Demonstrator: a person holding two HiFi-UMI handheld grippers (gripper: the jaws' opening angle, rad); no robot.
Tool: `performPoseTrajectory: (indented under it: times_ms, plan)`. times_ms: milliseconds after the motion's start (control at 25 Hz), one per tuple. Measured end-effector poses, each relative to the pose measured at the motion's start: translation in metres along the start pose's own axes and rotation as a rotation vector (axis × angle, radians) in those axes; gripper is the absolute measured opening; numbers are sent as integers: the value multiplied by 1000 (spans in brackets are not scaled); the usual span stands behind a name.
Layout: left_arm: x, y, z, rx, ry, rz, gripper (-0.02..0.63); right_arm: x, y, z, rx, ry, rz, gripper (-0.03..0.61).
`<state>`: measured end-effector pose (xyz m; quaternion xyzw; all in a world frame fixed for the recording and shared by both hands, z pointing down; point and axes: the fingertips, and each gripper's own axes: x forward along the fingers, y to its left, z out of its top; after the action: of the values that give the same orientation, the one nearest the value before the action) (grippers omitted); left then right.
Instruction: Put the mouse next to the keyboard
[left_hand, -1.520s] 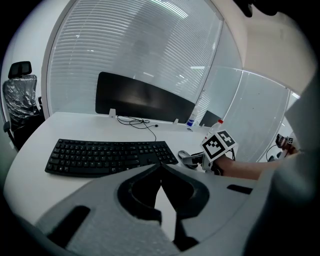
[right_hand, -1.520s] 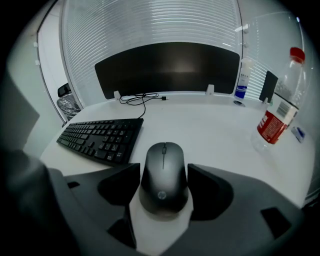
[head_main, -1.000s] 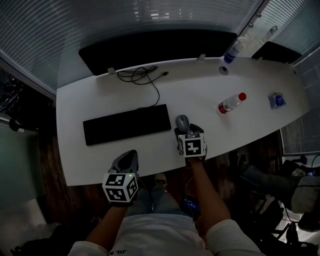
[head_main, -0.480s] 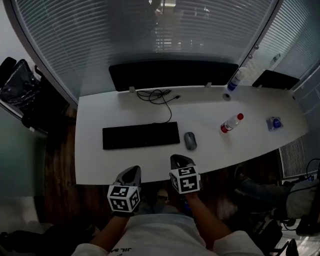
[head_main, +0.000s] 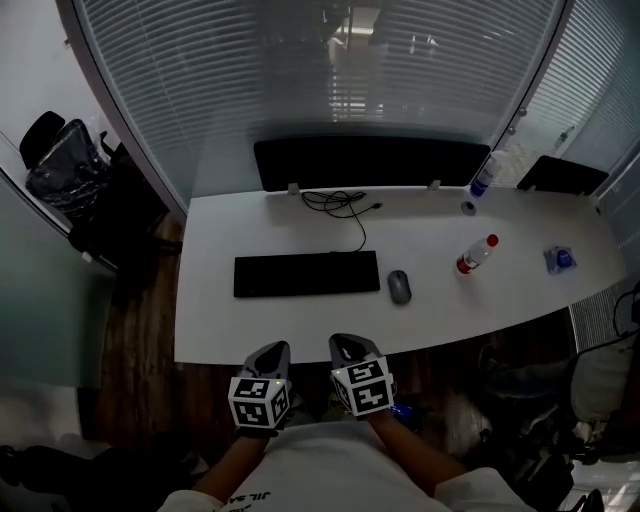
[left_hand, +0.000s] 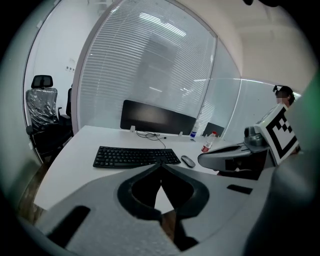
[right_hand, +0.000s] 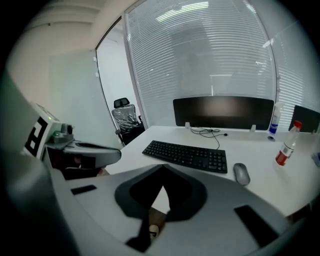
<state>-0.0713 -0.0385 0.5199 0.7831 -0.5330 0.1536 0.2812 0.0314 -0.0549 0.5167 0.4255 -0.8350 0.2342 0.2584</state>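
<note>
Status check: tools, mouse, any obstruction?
Left tool and right tool shut, empty, short of the desk edge. Mouse on desk just right of keyboard, not touching. Bottle farther right, not in the way.

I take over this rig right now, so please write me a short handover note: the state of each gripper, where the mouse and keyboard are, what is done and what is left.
Left gripper: jaws together, nothing between them, held off the near edge of the desk.
Right gripper: jaws together, empty, beside the left one, also off the desk.
Mouse: flat on the desk, just right of the keyboard, with a small gap between them.
Done: the mouse lies next to the keyboard.
Left: nothing for this task, as far as the views show.
</note>
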Motion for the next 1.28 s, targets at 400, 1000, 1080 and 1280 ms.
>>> performPoseTrajectory:
  times_ms: [400, 1000, 1080, 1280]
  plan:
    - [-9, 9, 1, -5, -19, 21, 2, 2, 9, 11, -12, -18, -1, 5]
    - [-14, 6, 8, 22, -22, 14, 2, -1, 17, 10, 2, -22, -2, 5]
    - [-14, 5, 8, 27, -21, 9, 2, -2, 19, 11, 0, -22, -1, 5]
    - [-16, 1, 6, 33, -16, 1, 2, -4, 20, 9, 0, -20, 1, 5]
